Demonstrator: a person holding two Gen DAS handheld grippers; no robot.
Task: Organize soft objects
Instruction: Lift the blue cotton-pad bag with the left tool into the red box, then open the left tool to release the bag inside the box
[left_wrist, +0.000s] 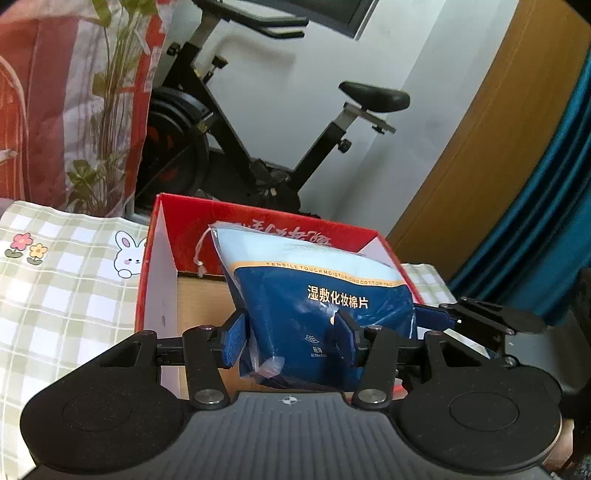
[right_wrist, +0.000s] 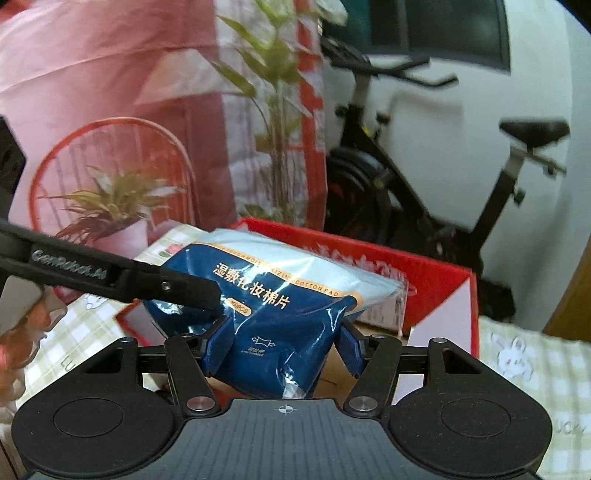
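Both grippers are clamped on one blue pack (left_wrist: 325, 306) of cotton pads, held in the middle of each wrist view above the open red box (left_wrist: 159, 236). The left gripper (left_wrist: 291, 338) pinches the pack's lower end, its blue pads pressed into the film on either side. The right gripper (right_wrist: 286, 341) does the same, and the plastic puckers between its fingers. In the right view the left tool comes in as a dark bar from the left edge and meets the pack's near corner. The pack's long axis runs up and away from both tools, its pale top leaning over the box's far wall (drawstring dangling at its upper left). The box lies directly ahead and below, on checked cloth (left_wrist: 55, 280). Both tools tilt downward toward it, so lowering looks like the next move.
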